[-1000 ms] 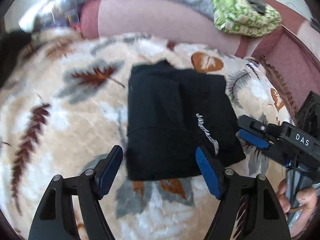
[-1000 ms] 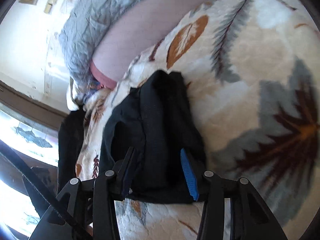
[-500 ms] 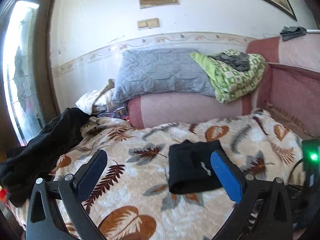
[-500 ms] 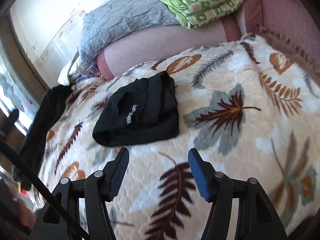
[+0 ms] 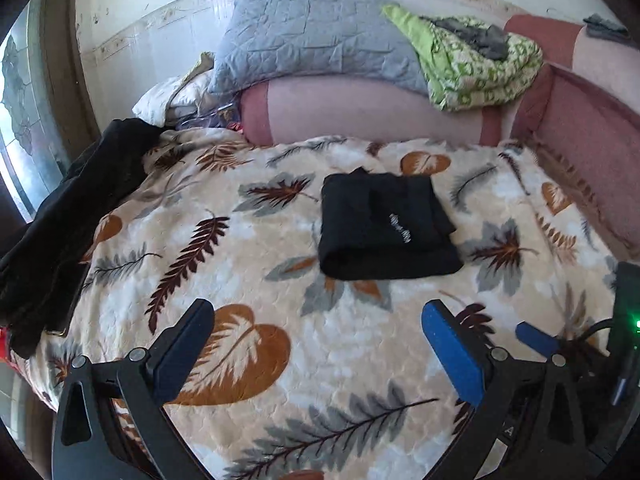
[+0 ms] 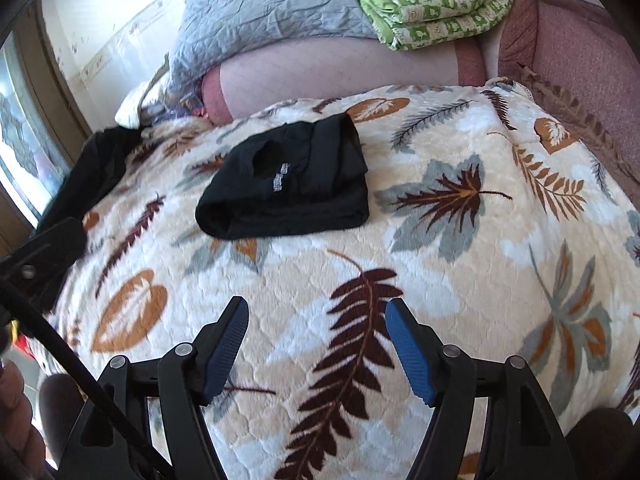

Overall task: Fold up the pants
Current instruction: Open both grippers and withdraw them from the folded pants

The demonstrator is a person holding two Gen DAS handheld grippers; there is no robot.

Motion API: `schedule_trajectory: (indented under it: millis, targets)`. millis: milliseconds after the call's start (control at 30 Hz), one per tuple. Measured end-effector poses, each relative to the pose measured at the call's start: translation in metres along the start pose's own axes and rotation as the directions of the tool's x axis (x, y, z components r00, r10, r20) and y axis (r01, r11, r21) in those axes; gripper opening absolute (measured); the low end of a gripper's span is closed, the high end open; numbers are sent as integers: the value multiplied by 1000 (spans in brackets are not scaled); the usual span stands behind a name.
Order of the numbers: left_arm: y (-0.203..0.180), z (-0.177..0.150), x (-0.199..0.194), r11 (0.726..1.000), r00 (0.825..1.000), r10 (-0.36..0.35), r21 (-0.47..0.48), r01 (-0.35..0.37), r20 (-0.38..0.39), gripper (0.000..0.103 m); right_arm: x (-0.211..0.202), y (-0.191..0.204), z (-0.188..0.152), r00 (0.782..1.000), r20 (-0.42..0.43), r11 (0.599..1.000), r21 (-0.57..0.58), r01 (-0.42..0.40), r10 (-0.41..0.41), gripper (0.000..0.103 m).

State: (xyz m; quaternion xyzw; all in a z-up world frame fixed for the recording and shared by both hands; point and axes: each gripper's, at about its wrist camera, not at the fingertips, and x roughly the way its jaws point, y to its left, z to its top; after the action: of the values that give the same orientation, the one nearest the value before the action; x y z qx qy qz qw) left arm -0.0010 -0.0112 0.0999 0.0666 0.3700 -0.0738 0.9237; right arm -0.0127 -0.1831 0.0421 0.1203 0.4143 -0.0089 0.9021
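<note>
The black pants (image 5: 384, 226) lie folded in a compact bundle on the leaf-patterned blanket (image 5: 248, 280), with a small white logo on top. They also show in the right wrist view (image 6: 288, 184), left of centre. My left gripper (image 5: 316, 340) is open and empty, held well back from the bundle toward the near edge. My right gripper (image 6: 316, 340) is open and empty too, also well short of the pants. A blue fingertip of the right gripper (image 5: 536, 338) shows at the right edge of the left wrist view.
A heap of dark clothing (image 5: 68, 220) lies at the blanket's left edge. A pink bolster (image 5: 360, 108), a grey pillow (image 5: 312, 40) and a green patterned quilt (image 5: 472, 64) stand at the back. A pink sofa side (image 5: 588, 148) bounds the right.
Both grippers have let go of the pants and pulled back and up from them. The folded bundle now lies alone on the blanket, farther from both grippers.
</note>
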Motion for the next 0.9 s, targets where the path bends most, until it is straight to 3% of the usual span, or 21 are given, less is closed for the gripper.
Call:
schedule_trajectory:
  millis: [400,900]
  targets:
    - [10,-12,26,999,993,-44,-29,41,-106,103,13,9,-8,998,-48,998,-44,48,-50,79]
    - [15,-22,46,997,982,-70,-50,62,-174,103,25,14,-13,995,-79,996,-69,59,-65,81]
